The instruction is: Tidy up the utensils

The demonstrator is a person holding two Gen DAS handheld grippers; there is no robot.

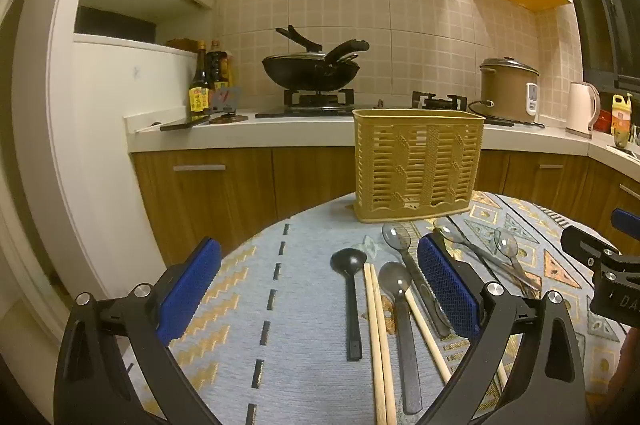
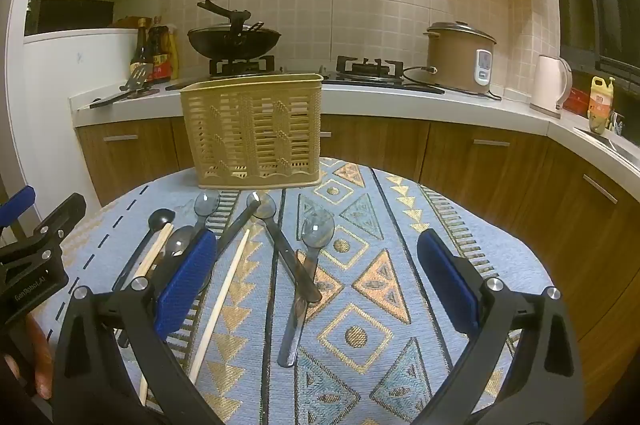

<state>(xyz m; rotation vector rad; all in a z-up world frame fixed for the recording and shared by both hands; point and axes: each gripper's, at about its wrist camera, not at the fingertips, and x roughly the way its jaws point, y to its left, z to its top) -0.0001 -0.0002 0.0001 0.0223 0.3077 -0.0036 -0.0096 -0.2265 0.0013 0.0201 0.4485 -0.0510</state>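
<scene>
A tan slotted utensil basket (image 1: 418, 165) (image 2: 254, 131) stands upright at the table's far edge. In front of it lie a black spoon (image 1: 350, 297) (image 2: 154, 231), wooden chopsticks (image 1: 378, 337) (image 2: 218, 309) and several smoky translucent spoons (image 1: 402, 329) (image 2: 304, 265), some crossed. My left gripper (image 1: 320, 289) is open above the table, the black spoon and chopsticks between its fingers. My right gripper (image 2: 316, 289) is open above the crossed translucent spoons. Both hold nothing.
The round table carries a blue patterned cloth (image 2: 400, 265). Behind it runs a kitchen counter (image 1: 280, 133) with a wok (image 1: 312, 69), sauce bottles (image 1: 200, 85), a rice cooker (image 2: 460, 59) and a kettle (image 2: 550, 85). The right gripper's body shows in the left wrist view (image 1: 608, 265).
</scene>
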